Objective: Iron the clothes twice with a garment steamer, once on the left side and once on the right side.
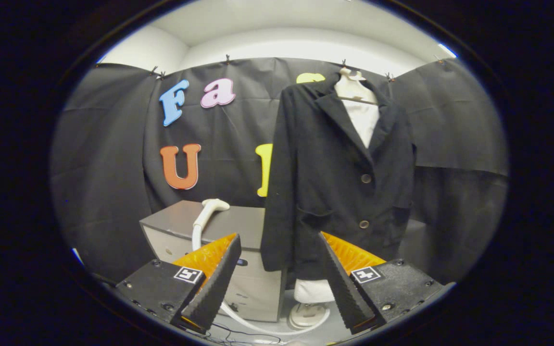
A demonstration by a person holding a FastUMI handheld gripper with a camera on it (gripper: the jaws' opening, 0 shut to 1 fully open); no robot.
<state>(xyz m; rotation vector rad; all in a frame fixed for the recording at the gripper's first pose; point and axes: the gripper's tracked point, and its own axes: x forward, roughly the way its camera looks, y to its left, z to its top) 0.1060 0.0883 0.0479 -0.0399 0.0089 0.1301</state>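
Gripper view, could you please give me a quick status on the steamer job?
Hand-held gripper open, holding nothing. Steamer head resting on the grey cabinet, beyond the fingers. Black jacket hanging on its form, untouched. Nothing in the way.

Gripper [277, 269]: black ribbed fingers w/ orange sides, black screwed blocks w/ square b/w markers.

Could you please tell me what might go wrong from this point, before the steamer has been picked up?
The gripper is open with nothing between its jaws.

1. The steamer head rests on the grey cabinet, off to one side beyond the fingers; its rounded handle could slip in the jaws.
2. Its white hose loops across the floor by the mannequin base and might snag or tug.
3. The black blazer hangs loosely, so pressing could swing it.
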